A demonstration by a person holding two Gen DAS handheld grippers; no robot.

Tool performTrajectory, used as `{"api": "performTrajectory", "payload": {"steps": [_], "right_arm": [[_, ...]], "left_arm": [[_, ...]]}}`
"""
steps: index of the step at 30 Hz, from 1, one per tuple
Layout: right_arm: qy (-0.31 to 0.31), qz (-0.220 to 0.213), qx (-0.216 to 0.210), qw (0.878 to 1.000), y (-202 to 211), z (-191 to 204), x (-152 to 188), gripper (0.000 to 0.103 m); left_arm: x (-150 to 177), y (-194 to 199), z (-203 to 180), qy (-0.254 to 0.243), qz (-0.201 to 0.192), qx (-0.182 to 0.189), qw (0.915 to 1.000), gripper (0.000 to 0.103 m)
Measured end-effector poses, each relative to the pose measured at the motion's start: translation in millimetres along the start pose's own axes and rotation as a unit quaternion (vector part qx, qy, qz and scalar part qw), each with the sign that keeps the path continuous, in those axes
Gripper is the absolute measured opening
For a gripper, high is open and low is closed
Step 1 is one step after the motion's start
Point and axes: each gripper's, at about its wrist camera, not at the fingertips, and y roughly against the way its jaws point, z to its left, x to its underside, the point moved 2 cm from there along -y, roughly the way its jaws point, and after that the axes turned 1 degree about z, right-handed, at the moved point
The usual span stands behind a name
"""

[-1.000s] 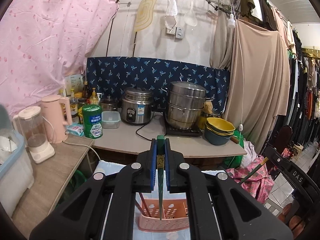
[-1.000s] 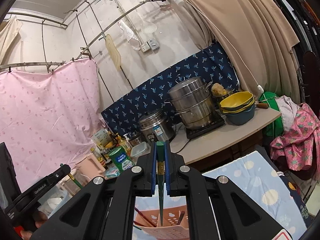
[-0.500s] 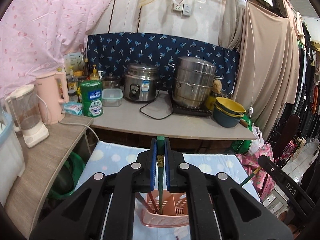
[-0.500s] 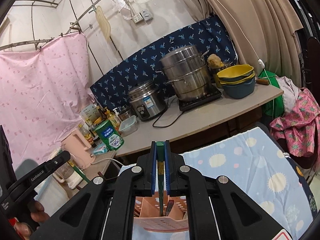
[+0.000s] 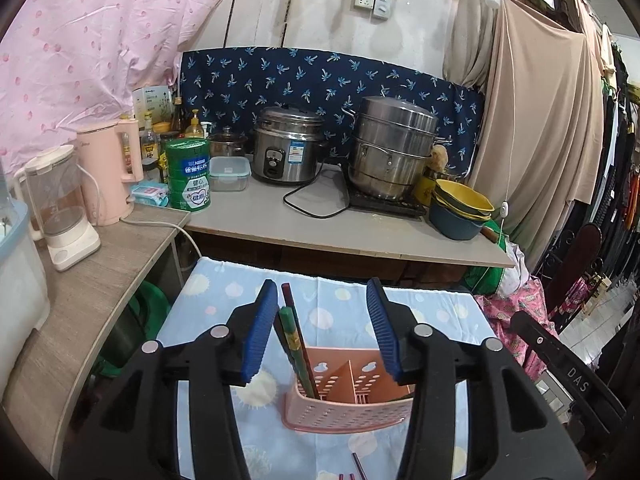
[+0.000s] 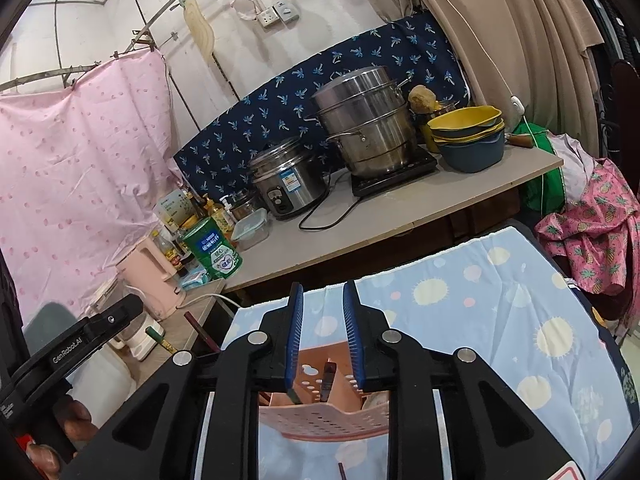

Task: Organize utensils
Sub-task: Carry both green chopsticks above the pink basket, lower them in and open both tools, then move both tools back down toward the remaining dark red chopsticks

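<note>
Now both jaws opening: left gripper (image 5: 322, 330) spread beside green chopstick (image 5: 291, 340) in pink holder (image 5: 344, 416); right gripper (image 6: 322, 334) parted, pinching nothing.

Both wrist views look down, close over the shared pink basket (image 5: 348, 412).

We see soft, even daylight, brightest on the white wall (image 5: 328, 20) above the steamer pot (image 5: 394, 148). Shadows stay faint, steel glints mildly. Focus is sharp; fisheye bending and black vignetting crowd every corner.
</note>
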Motion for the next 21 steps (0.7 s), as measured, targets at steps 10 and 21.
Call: {"api": "performTrajectory", "payload": {"steps": [10, 21], "right_arm": [[-0.006, 0.014, -0.009, 1.000, 28.5, 0.8, 19.5, 0.025], [-0.009, 0.081, -0.007, 0.997, 78.7, -11.6, 99.6, 0.026]], "left_arm": [[22.7, 25.1, -5.1, -0.002, 0.028, 0.013, 0.9995, 0.063], [115.4, 53.2, -9.1, -0.029, 0.111, 0.017, 0.9932, 0.063]]}}
